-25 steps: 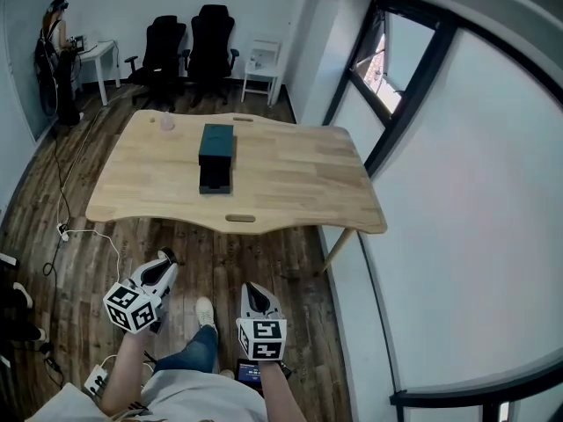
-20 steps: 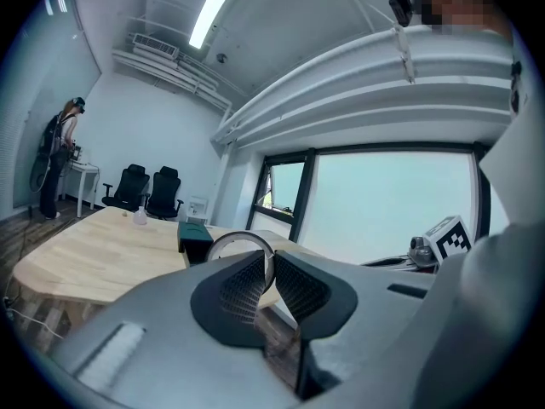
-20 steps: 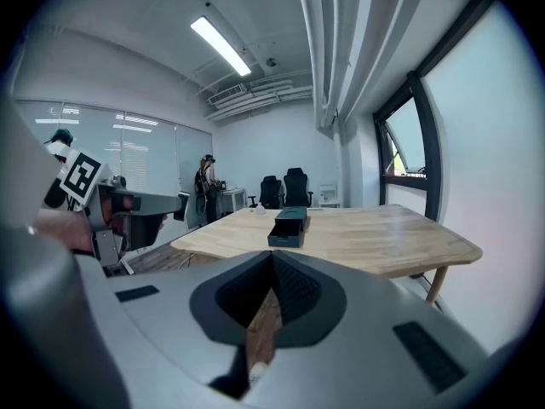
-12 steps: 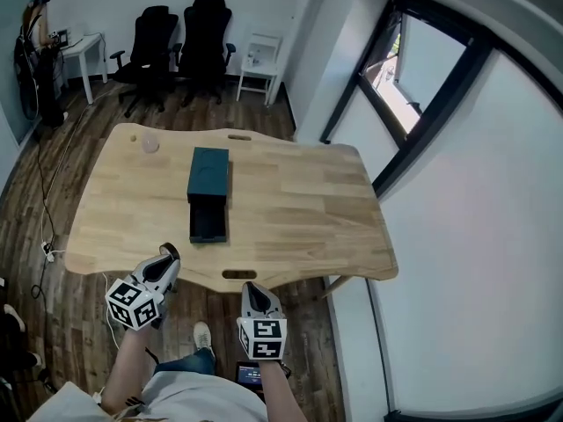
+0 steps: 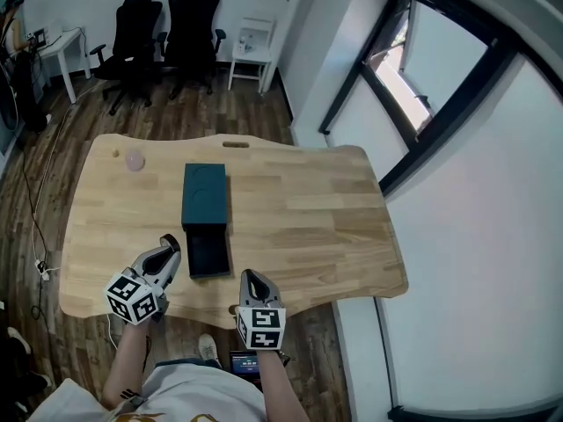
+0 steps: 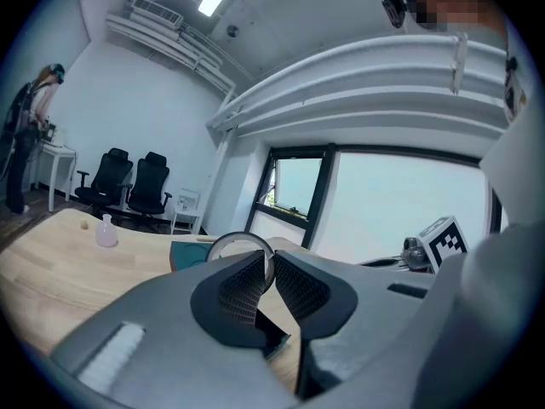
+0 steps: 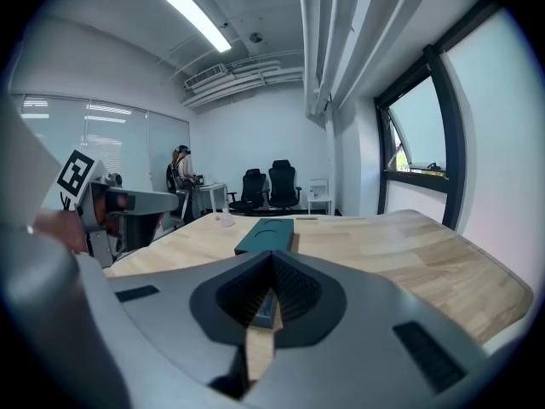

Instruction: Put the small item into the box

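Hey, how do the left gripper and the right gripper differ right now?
The left gripper is closed on a thin round ring; the right gripper has its jaws together with nothing between them. The left gripper sits left of the open drawer, the right gripper right of it, nearer the person. Both face the box.

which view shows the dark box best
The head view: it looks down on the whole dark teal box with its drawer pulled out toward the person. The right gripper view shows it low and foreshortened; the left gripper view only a sliver.
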